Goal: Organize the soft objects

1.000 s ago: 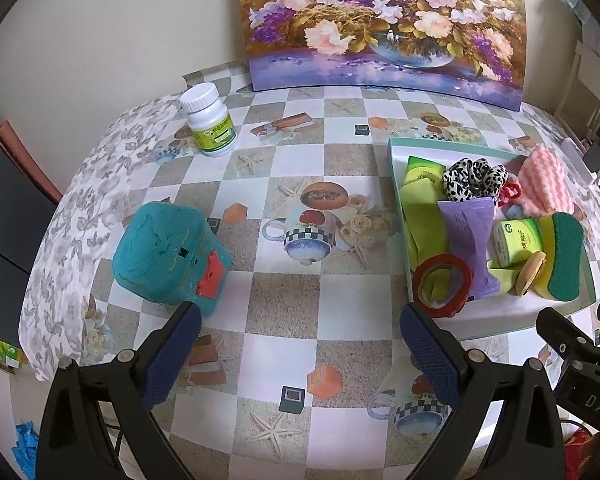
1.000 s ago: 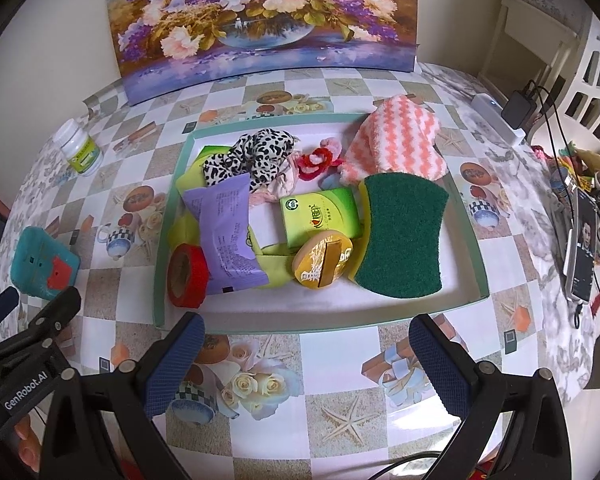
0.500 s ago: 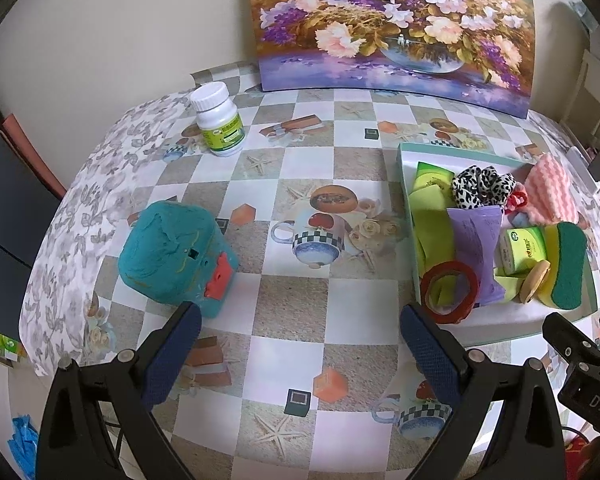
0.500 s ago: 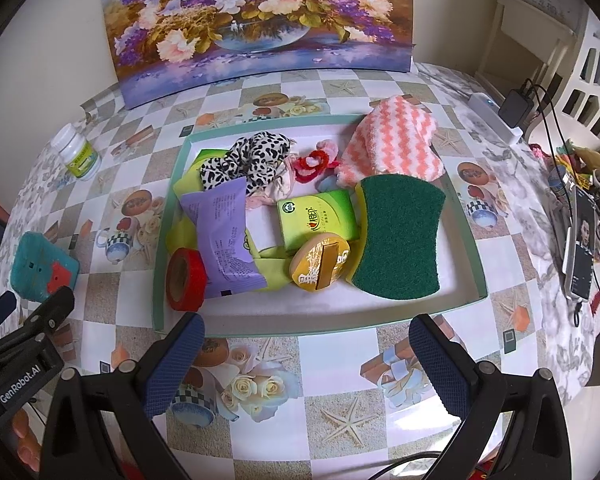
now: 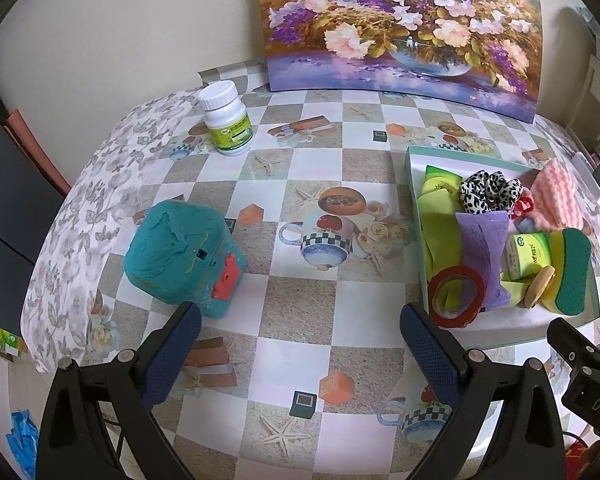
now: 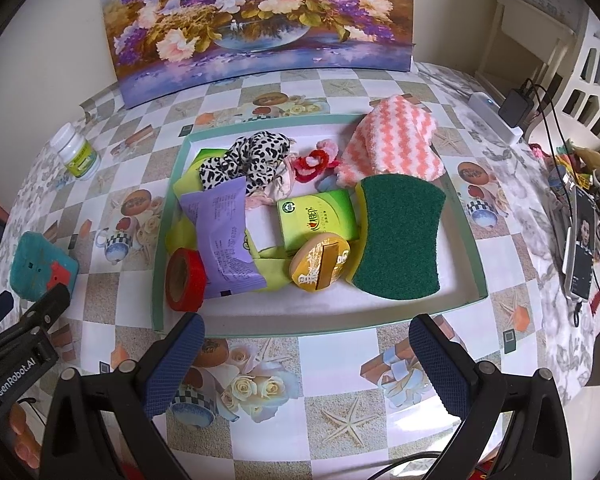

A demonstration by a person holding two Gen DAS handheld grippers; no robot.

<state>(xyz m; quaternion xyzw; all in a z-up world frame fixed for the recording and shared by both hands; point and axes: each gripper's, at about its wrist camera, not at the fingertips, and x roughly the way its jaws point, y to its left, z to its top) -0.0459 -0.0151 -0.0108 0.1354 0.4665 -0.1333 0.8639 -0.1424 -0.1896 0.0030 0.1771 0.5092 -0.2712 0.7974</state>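
Left gripper (image 5: 300,354): jaws spread wide, nothing held, blue textured pads. Right gripper (image 6: 307,364): likewise wide apart and empty.

Directly ahead of the right gripper, a shallow rectangular tray (image 6: 318,326) with teal rim and white floor. Contents:
- green scouring sponge (image 6: 400,236), coarse, waisted outline, yellow foam underlayer, right side
- pink-and-white zigzag fleece cloth (image 6: 390,146), draped over the far right rim
- leopard-print fabric scrunchie (image 6: 246,158), far left
- red tape roll (image 6: 184,280), standing on edge at the near left corner
- glossy purple packet (image 6: 224,238), green tissue pack (image 6: 318,220), round gold tin (image 6: 320,262), middle

Ahead-left of the left gripper: teal fuzzy block (image 5: 182,256) with a red tab. Farther out, a white pill bottle (image 5: 226,118), upright.

Surface: glossy checked tablecloth (image 5: 300,288) printed with teapots and starfish. A floral painting (image 6: 260,20) leans on a cream wall.
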